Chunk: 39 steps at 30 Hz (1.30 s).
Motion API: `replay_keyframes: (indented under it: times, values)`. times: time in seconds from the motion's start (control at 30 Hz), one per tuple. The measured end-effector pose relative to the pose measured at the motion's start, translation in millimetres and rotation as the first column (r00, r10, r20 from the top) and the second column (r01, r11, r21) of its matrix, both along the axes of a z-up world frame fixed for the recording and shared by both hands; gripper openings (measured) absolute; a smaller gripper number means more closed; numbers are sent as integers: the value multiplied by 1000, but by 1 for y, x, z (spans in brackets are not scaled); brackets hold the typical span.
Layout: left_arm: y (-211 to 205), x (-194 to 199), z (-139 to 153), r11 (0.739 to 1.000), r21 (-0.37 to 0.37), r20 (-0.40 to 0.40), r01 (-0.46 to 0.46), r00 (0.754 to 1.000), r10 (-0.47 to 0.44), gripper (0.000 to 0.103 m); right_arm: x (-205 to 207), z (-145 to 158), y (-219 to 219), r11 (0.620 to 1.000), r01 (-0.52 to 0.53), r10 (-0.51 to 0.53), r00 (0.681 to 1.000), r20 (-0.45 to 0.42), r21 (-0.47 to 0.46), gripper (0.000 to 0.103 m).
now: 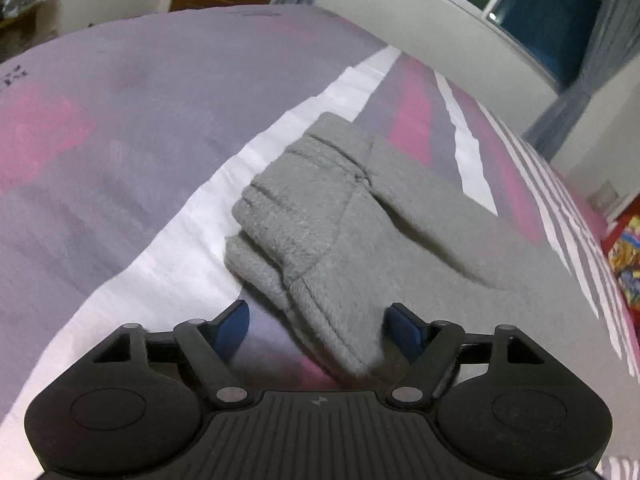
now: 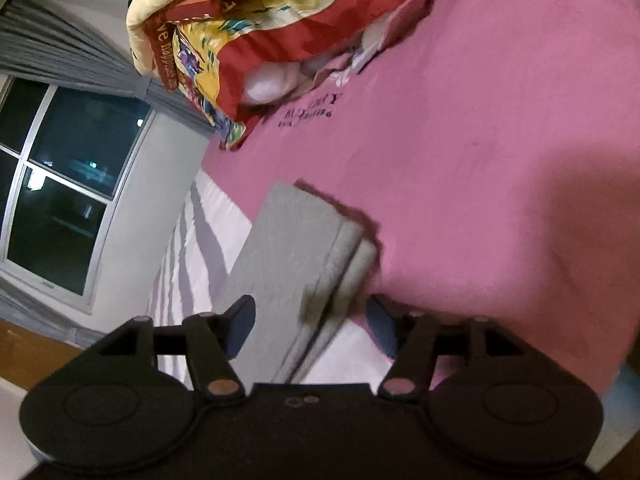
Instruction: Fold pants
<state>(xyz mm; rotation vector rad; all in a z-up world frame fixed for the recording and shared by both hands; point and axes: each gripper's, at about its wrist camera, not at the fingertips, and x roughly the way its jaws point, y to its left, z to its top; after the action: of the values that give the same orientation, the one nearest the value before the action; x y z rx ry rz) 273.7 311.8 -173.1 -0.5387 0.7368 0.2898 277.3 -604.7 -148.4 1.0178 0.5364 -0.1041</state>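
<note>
Grey fleece pants point(image 1: 352, 220) lie on the bed, folded into layers, with the waistband end near the middle of the left wrist view. My left gripper point(image 1: 320, 320) is open, its blue pads point(image 1: 234, 322) either side of a hanging edge of the pants. In the right wrist view the pants' leg end point(image 2: 296, 264) shows as stacked layers on the sheet. My right gripper point(image 2: 310, 320) is open around that end, with the fabric between its pads point(image 2: 380, 326).
The bed sheet point(image 1: 120, 140) is grey, pink and white striped, plain pink point(image 2: 480, 160) further along. A colourful red and yellow blanket point(image 2: 256, 32) lies at the head. A window point(image 2: 60, 184) and grey curtains point(image 1: 600, 60) stand beside the bed.
</note>
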Motion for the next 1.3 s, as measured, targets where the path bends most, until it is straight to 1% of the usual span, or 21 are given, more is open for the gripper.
replay_keyframes:
  times: [0.03,0.07,0.1,0.13,0.23,0.3,0.33,0.37,0.4,0.43,0.47,0.53,0.6,0.63,0.73,0.87,0.93,1.03,1.13,1.2,1.3]
  values:
    - [-1,0,0,1000,10,-5,3,1000,-3,76,8,3,2,1000,-10,10,1000,-21,-23,27]
    - [-2,1,0,1000,17,-11,6,1000,-6,76,18,7,3,998,-34,31,998,-54,-55,14]
    - [-3,1,1,1000,20,-14,8,1000,-8,76,25,13,3,994,-58,51,995,-84,-89,12]
    - [-3,1,1,1000,19,-15,11,1000,-11,76,30,22,6,987,-81,69,994,-85,-140,12]
    - [-2,1,1,1000,17,-14,15,1000,-14,76,15,69,14,956,-120,148,985,87,-269,11]
    - [-4,6,-1,1000,22,-15,19,1000,-19,76,5,83,20,921,-121,176,977,121,-370,11]
    - [-4,5,0,999,24,-16,21,1000,-21,76,4,78,19,915,-114,173,978,120,-387,11]
    - [-5,5,0,999,27,-17,24,1000,-23,76,9,65,13,915,-117,163,982,90,-386,10]
    - [-6,6,0,999,29,-18,27,999,-27,76,21,42,3,927,-133,144,990,5,-350,10]
    - [-7,9,0,999,34,-23,31,999,-30,77,34,10,-10,963,-138,113,986,-122,-230,9]
    - [-8,10,1,999,39,-29,31,999,-30,77,32,0,-14,980,-106,91,991,-94,-170,9]
    - [-7,11,2,999,39,-36,29,999,-28,77,28,9,-3,970,-88,73,995,-74,-224,13]
    - [-6,11,3,999,37,-32,28,999,-27,77,28,11,5,957,-104,83,993,-87,-272,13]
    - [-6,9,3,999,34,-24,25,999,-24,77,28,10,2,961,-103,83,993,-88,-255,13]
    - [-7,4,4,1000,28,2,6,1000,-6,77,26,5,-12,984,-107,94,991,-91,-144,16]
    - [-9,-5,5,1000,20,33,-12,999,12,78,30,8,-21,993,-78,70,994,-87,-90,25]
    - [-9,-7,5,1000,27,30,-5,1000,5,78,33,5,-21,996,-71,64,993,-97,-63,24]
    - [-7,-10,8,1000,11,35,-7,999,6,78,35,5,-20,996,-65,57,992,-109,-63,24]
    - [-6,-9,6,1000,20,27,16,1000,-16,78,36,4,-20,997,-54,46,991,-122,-62,17]
    - [-3,-9,5,1000,4,34,11,999,-11,78,40,8,-17,993,-61,48,990,-131,-98,16]
    - [-2,-12,8,1000,-2,39,8,999,-8,78,45,33,0,969,-82,54,991,-125,-231,15]
